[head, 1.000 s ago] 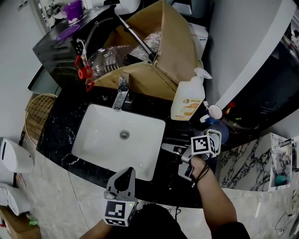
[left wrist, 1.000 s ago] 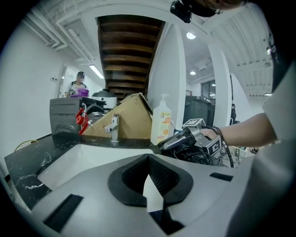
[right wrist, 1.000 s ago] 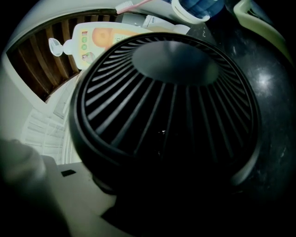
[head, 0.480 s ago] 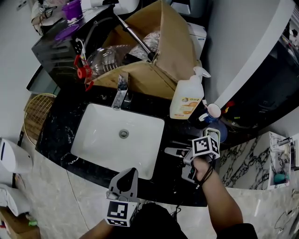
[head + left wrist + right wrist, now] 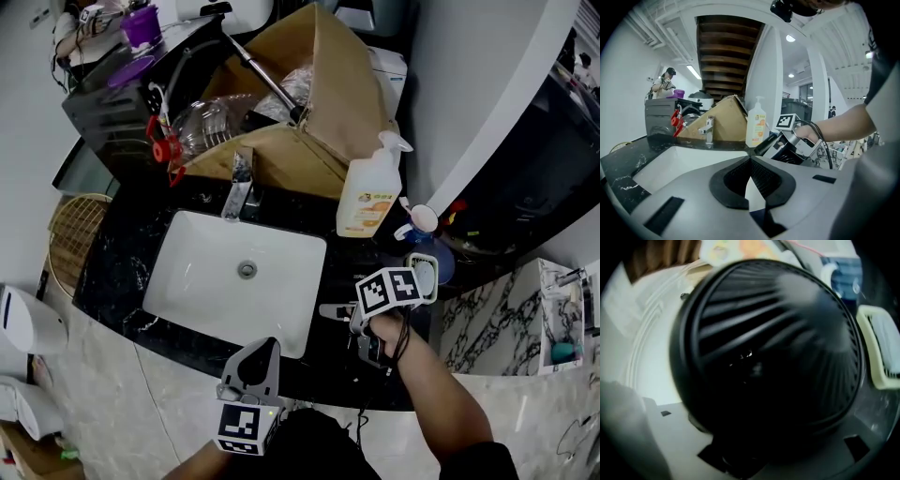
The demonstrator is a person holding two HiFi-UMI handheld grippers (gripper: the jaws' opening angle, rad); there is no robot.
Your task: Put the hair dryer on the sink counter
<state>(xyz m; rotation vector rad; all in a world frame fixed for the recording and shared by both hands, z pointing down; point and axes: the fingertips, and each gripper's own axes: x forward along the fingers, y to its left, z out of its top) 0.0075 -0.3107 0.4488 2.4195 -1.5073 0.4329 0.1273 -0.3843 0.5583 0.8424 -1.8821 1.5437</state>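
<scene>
Black white-veined counter [image 5: 122, 267]; white sink [image 5: 202, 281]; black ribbed hair dryer [image 5: 764, 357]; brown box [image 5: 347, 94].

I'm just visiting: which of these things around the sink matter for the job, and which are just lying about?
For the job: hair dryer, right gripper at it with jaws apart, black sink counter.
Just lying about: soap bottle, faucet, cardboard box, wicker basket, idle left gripper with shut jaws.

Soap btl [image 5: 368, 192] beside cardboard box [image 5: 309, 112] — wicker basket [image 5: 70, 234] far left.
</scene>
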